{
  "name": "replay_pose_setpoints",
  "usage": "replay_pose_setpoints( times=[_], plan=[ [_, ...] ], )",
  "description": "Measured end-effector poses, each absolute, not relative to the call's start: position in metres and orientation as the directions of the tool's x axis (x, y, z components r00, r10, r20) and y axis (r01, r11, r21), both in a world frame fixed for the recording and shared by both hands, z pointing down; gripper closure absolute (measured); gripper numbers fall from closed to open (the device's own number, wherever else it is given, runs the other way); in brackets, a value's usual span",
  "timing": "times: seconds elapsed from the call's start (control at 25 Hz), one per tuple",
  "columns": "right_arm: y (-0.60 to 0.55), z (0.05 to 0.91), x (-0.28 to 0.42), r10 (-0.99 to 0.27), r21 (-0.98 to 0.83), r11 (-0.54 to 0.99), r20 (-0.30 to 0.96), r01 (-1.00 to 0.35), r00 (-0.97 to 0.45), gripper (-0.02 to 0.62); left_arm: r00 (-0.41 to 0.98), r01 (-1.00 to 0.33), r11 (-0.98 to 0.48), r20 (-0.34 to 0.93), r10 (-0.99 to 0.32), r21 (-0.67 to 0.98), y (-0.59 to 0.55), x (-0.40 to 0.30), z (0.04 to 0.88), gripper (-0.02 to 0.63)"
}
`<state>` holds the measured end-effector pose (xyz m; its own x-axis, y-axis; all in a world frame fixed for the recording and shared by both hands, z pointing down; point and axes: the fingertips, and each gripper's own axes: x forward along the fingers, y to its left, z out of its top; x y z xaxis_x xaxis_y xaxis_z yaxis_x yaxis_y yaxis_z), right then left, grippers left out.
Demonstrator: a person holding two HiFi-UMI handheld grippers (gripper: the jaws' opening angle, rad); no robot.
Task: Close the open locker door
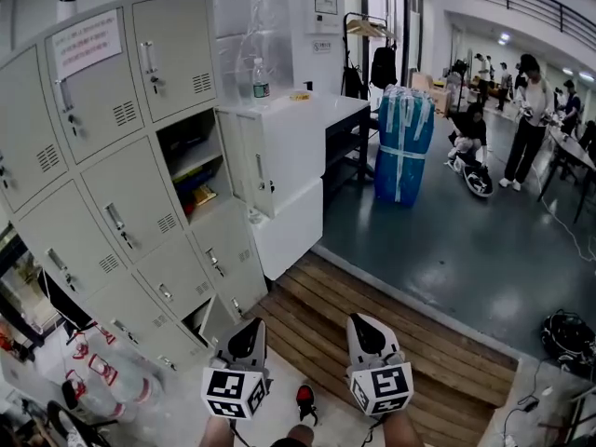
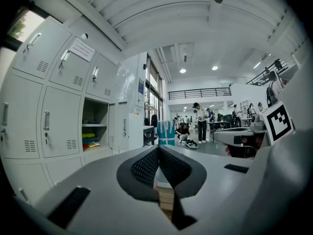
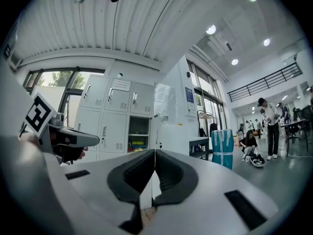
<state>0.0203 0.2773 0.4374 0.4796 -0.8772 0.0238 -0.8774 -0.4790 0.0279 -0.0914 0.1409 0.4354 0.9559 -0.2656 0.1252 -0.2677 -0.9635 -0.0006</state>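
— How are my tongs set?

— Both are pinched together with nothing in them. On your left gripper (image 1: 248, 333) the black ribbed pads (image 2: 146, 166) meet at their tips. Your right gripper (image 1: 367, 330) is the same, closed tight and empty. They sit side by side, apart, and touch nothing.

— Where is the door?

— The white metal locker door (image 1: 282, 159) stands swung out, well ahead of both grippers and a little to the left of your left one. It hangs at the right edge of its open compartment (image 1: 191, 164) in the pale grey bank of lockers (image 1: 102, 170). Coloured items lie on the compartment's shelves. Neither gripper is near the door.
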Motion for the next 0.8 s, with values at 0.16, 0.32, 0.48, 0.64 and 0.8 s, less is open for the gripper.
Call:
replay_pose_setpoints(
  times=[0.16,0.32,0.48,0.64,0.8],
  plan=[
    [0.232,0.434,0.058,-0.884,0.034,-0.465,0.034,-0.884,0.466,0.578,0.955,-0.271,-0.963,0.126,-0.267,0.014,0.099,-0.052,0.434,0.584],
    [0.188,0.432,0.097,-0.886,0.023,-0.46,0.043,-0.887,0.461,0.578,0.952,-0.279,-0.96,0.133,-0.275,0.016,0.056,-0.012,0.432,0.584],
    [0.147,0.432,0.133,-0.895,0.026,-0.443,0.049,-0.896,0.443,0.578,0.949,-0.289,-0.957,0.139,-0.284,0.021,0.018,0.024,0.433,0.584],
    [0.111,0.434,0.164,-0.899,0.021,-0.434,0.056,-0.901,0.435,0.578,0.944,-0.303,-0.953,0.142,-0.297,0.024,-0.017,0.053,0.435,0.584],
    [0.083,0.438,0.183,-0.908,0.016,-0.415,0.057,-0.91,0.415,0.578,0.938,-0.32,-0.947,0.145,-0.314,0.017,-0.044,0.071,0.437,0.584]
  ],
)
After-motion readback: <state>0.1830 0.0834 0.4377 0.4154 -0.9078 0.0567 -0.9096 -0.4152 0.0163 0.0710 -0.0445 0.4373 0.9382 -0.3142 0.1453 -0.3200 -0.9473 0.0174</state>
